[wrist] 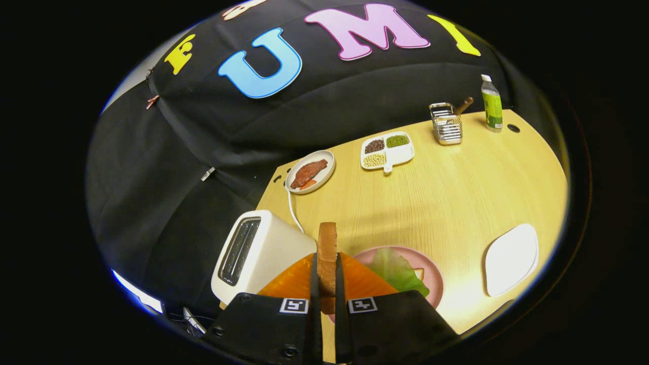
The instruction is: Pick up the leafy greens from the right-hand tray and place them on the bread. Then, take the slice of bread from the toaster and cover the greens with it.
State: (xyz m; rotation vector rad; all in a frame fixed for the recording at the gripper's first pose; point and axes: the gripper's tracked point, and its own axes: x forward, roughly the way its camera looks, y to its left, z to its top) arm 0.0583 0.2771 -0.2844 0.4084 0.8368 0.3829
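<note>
We see the gripper (pixel 327 284) clamped on the upright bread slice (pixel 327 248), hiding part of the lettuce (pixel 394 268) on the pink plate (pixel 431 276).

I'm in a staged booth kitchen: black cloth wall (pixel 167 167) behind a wooden table (pixel 456 192), toaster (pixel 258 256) and food plates set on that table.

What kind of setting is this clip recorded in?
Probably a staged kitchen tabletop in a recording booth: a light wooden table backed by black cloth holds a white toaster and a pink plate of green lettuce. The gripper is shut on a brown bread slice.
</note>
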